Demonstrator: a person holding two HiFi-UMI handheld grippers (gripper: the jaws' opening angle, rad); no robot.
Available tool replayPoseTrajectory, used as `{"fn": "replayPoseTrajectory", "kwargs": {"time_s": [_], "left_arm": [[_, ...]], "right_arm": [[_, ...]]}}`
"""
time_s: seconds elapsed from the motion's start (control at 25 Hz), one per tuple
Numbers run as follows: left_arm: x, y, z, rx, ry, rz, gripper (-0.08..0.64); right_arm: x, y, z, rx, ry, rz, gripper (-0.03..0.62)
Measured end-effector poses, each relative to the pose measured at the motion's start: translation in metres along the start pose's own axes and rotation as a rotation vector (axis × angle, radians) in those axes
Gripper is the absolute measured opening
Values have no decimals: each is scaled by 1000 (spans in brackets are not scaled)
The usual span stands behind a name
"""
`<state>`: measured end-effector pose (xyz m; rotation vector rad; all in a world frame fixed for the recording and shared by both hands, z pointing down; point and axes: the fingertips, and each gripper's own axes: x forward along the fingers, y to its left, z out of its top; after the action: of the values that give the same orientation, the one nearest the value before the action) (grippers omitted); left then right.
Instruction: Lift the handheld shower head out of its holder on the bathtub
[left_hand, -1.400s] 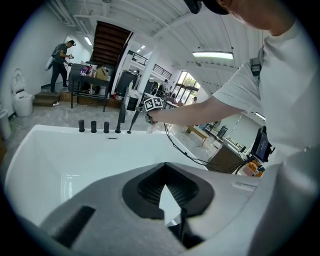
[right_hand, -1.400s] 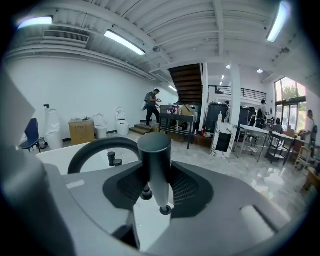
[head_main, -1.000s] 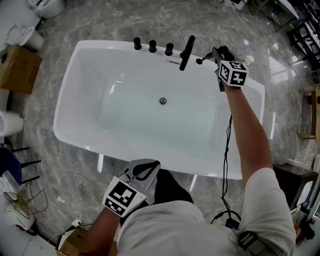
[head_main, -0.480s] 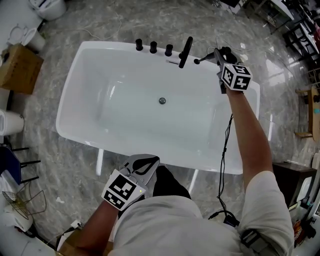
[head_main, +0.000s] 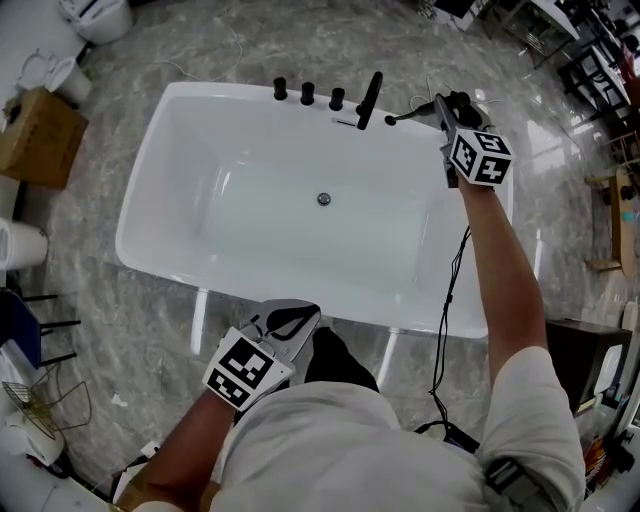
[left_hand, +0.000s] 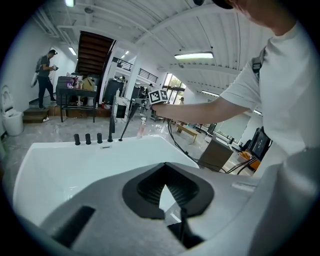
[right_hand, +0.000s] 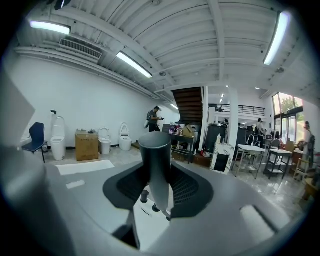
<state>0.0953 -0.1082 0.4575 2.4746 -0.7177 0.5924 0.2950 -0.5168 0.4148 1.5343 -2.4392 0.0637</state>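
A white bathtub (head_main: 170, 190) fills the middle of the head view, with black knobs (head_main: 307, 94) and a black spout (head_main: 370, 100) on its far rim. My right gripper (head_main: 446, 106) hovers above the far right corner, shut on the dark handheld shower head (right_hand: 156, 155). The wand stands upright between the jaws. From the left gripper view, the shower head (left_hand: 131, 114) slants up off the rim beside the spout. My left gripper (head_main: 298, 322) is near the tub's front edge, close to my body. Its jaws are shut with nothing in them.
A cardboard box (head_main: 35, 135) and white toilets (head_main: 95, 15) stand left of the tub on the marble floor. A black cable (head_main: 450, 300) hangs under my right arm. A dark cabinet (head_main: 585, 360) sits at the right. A person (left_hand: 45, 75) stands far behind.
My right gripper has risen with the shower head and drifted right, away from the spout. My left gripper has shifted slightly near the tub's front edge.
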Motion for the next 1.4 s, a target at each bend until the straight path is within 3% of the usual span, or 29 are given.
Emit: {"fn": "replayPoseTrajectory", "kwargs": {"time_s": [1.4], "left_arm": [[-85, -68, -35, 104, -57, -54, 6]], "right_arm": [[-199, 73, 112, -29, -190, -69, 146]]}}
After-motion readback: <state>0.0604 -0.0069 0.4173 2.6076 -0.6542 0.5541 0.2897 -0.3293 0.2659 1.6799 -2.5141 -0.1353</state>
